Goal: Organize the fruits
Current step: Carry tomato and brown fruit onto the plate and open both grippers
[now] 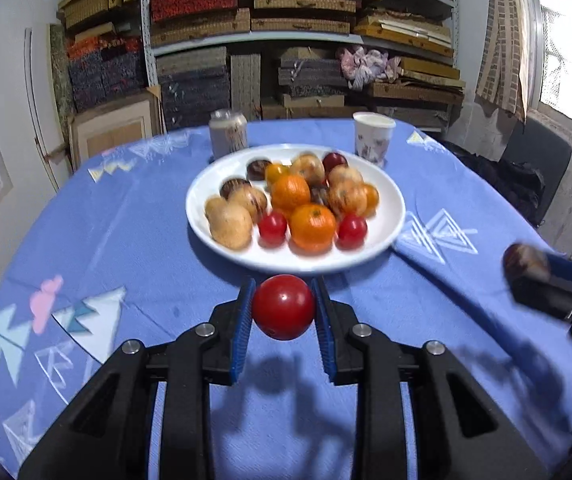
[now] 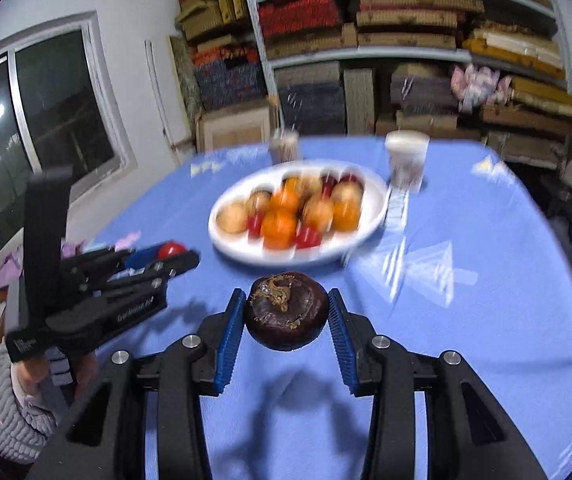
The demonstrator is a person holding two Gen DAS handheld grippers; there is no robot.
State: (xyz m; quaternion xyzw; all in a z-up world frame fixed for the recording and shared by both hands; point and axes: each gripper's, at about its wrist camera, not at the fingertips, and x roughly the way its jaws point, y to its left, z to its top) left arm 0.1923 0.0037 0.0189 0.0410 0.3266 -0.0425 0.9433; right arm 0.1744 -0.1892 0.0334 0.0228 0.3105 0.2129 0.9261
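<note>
A white plate (image 1: 389, 196) on the blue tablecloth holds several oranges, red tomatoes, tan and dark brown fruits. My left gripper (image 1: 284, 308) is shut on a red tomato (image 1: 283, 306) and holds it above the cloth just in front of the plate. My right gripper (image 2: 286, 308) is shut on a dark brown water chestnut (image 2: 286, 310), also in front of the plate (image 2: 377, 208). The right gripper shows in the left wrist view (image 1: 529, 270) at the right edge with the chestnut (image 1: 523, 264). The left gripper shows in the right wrist view (image 2: 178, 254) with the tomato (image 2: 170, 249).
A drink can (image 1: 228, 134) and a paper cup (image 1: 373, 136) stand behind the plate. Shelves of stacked boxes (image 1: 301, 28) fill the back wall. A dark chair (image 1: 533, 160) stands at the table's right. A fold in the cloth (image 1: 445, 272) runs right of the plate.
</note>
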